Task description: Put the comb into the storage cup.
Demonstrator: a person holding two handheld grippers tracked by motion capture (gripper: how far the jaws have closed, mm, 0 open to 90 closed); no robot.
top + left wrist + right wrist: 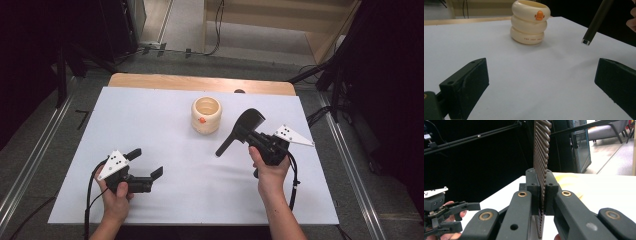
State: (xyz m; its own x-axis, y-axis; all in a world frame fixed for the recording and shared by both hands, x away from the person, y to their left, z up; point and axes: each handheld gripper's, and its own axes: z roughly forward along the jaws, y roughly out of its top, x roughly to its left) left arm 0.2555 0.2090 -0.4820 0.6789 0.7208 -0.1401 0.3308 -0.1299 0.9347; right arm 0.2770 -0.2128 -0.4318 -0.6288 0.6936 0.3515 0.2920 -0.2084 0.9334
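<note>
Right claw (543, 195) clamped on one black comb (248, 123); left claw (148, 162) agape; one cream cup (206, 114).

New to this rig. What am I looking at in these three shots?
No robot: a person holds a two-jaw claw in each hand at a white table. The high view looks down from above. The other two come from cameras riding on each claw. The left claw is open and empty, aimed at a cream ringed cup with an orange mark. The right claw is shut on a black comb, held above the table with its teeth between the jaws.
</note>
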